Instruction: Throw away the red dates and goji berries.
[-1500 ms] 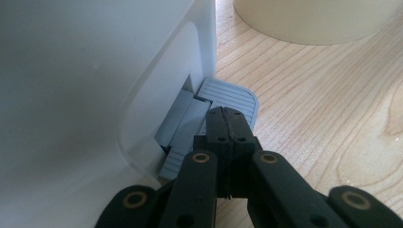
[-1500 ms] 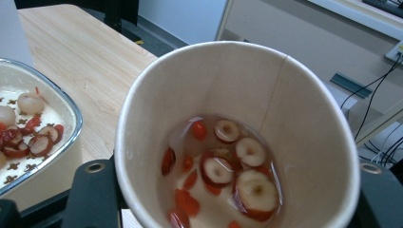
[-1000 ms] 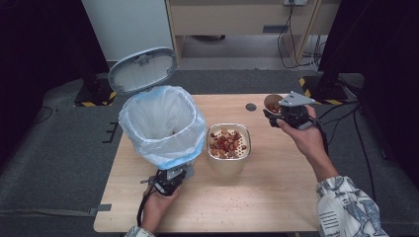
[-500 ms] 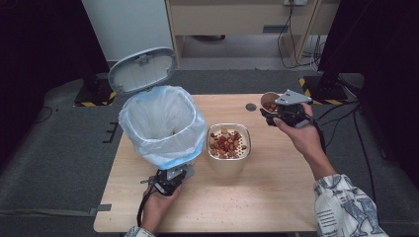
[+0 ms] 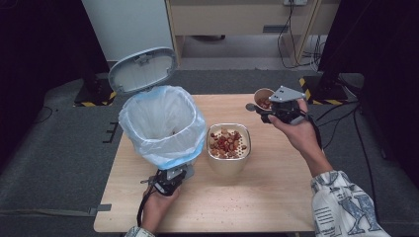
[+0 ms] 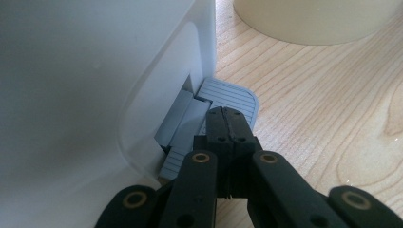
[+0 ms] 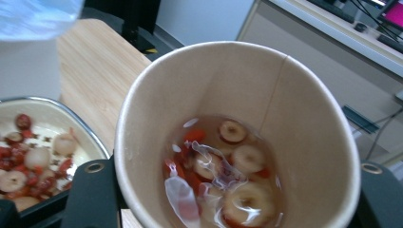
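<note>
A white pedal bin (image 5: 160,123) lined with a blue-edged bag stands at the table's left, its lid (image 5: 142,69) raised. My left gripper (image 5: 170,178) is shut, with nothing between its jaws. Its tips (image 6: 227,114) press down on the bin's grey pedal (image 6: 233,95). At the back right my right gripper (image 5: 267,106) is shut on a paper cup (image 5: 263,98). The cup (image 7: 304,118) holds liquid with red and pale fruit slices. A cream bowl (image 5: 247,136) with a perforated insert full of the same bits sits mid-table.
A small dark round thing (image 5: 250,106) lies on the table by the cup. The bowl's rim (image 7: 71,123) is just left of and below the cup. Bare wood (image 5: 276,197) lies in front of the bowl. Cables and cabinets stand beyond the table.
My right hand has carried the cup slightly to the left, toward the bowl. The left gripper has stayed on the pedal and the lid has stayed up.
</note>
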{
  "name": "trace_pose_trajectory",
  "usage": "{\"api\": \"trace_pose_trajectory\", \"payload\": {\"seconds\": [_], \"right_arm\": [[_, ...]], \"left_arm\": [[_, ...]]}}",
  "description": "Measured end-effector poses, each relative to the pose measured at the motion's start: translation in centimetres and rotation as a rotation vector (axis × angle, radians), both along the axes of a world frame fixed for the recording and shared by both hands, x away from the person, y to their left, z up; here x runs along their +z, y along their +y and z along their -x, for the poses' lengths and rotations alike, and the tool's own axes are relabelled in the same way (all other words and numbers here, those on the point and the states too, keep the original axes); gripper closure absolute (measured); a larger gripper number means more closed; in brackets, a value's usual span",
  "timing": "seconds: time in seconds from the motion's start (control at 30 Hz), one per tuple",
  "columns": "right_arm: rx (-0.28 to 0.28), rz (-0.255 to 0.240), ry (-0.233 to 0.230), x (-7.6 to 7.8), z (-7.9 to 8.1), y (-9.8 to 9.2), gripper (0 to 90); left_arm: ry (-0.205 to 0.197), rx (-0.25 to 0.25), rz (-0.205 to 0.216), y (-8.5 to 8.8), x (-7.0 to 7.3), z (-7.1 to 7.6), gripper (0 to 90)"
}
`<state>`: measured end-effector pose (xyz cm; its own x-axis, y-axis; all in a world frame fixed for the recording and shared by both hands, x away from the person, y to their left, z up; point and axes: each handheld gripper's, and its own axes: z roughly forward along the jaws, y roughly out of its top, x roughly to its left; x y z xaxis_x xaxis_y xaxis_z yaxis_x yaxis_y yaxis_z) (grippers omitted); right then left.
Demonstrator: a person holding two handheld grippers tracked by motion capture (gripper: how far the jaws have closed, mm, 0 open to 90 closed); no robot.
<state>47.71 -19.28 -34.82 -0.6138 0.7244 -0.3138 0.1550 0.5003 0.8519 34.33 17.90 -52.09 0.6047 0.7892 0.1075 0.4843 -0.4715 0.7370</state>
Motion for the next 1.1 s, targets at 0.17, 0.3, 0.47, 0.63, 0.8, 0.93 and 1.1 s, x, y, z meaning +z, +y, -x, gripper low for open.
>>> {"api": "trace_pose_trajectory", "payload": {"seconds": [0.17,0.3,0.47,0.63,0.8,0.93,1.1], "right_arm": [[0.001,-0.002,-0.003,0.4,0.0,0.3,35.0],[0.022,0.0,-0.005,0.7,0.1,0.8,34.9],[0.028,-0.002,-0.009,0.8,0.1,1.1,34.9],[0.053,-0.002,-0.018,1.3,0.3,1.7,34.9],[0.06,-0.002,-0.022,1.4,0.4,2.1,34.9],[0.068,0.002,-0.023,1.4,0.3,2.2,34.9],[0.072,0.011,-0.032,1.3,0.2,2.4,34.9]], "left_arm": [[-0.001,0.004,0.003,0.0,0.0,0.0,89.7],[-0.001,0.004,0.003,0.0,0.0,0.0,89.7],[-0.002,0.005,0.003,0.0,0.0,0.0,89.7],[-0.004,0.0,-0.002,0.0,0.0,0.0,89.7],[-0.006,0.0,-0.004,0.0,0.0,0.0,89.7],[-0.004,-0.002,-0.004,0.0,0.0,0.0,89.7],[-0.005,-0.002,0.007,0.0,0.0,0.0,89.7]]}}
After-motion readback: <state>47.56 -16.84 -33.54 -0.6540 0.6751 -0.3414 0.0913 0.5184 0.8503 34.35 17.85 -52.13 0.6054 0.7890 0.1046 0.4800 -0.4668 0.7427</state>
